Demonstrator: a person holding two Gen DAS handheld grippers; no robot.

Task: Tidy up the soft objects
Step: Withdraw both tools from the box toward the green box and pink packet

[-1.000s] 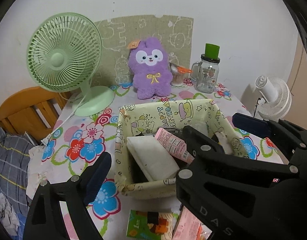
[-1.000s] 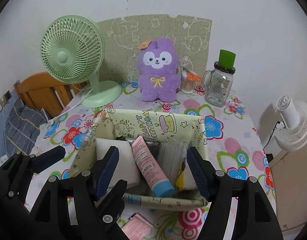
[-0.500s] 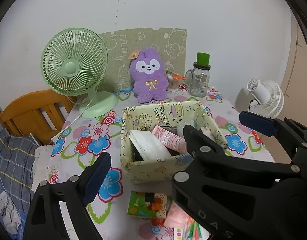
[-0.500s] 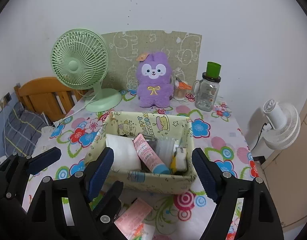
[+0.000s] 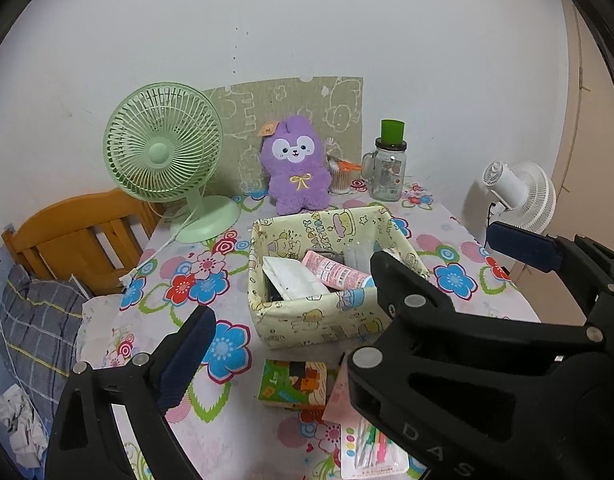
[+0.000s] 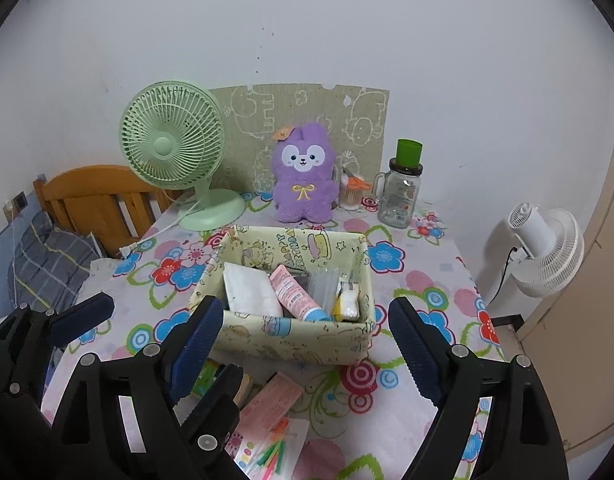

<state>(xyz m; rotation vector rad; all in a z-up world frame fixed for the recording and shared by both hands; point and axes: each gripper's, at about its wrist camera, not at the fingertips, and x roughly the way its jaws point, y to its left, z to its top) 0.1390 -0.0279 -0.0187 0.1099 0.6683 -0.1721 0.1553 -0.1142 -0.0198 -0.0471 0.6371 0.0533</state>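
A pale yellow fabric box (image 5: 323, 322) (image 6: 291, 342) stands mid-table, holding a white tissue pack (image 6: 249, 292), a pink tube (image 6: 293, 294) and small packets. A purple plush bunny (image 5: 297, 172) (image 6: 303, 178) sits upright at the back against the wall. My left gripper (image 5: 347, 284) is open and empty, above the table's near edge, short of the box. My right gripper (image 6: 303, 344) is open and empty, its fingers either side of the box's near wall but back from it.
A green desk fan (image 6: 175, 152) stands back left, a glass jar with a green lid (image 6: 401, 190) back right. A green card box (image 5: 293, 384), a pink packet (image 6: 271, 400) and a pack of coloured sticks (image 5: 371, 448) lie near me. A white fan (image 6: 543, 248) is off the right edge, a wooden chair (image 5: 79, 232) left.
Both grippers have pulled back and up from the fabric box; it now looks smaller and farther. The items on the table in front of the box have come into view.
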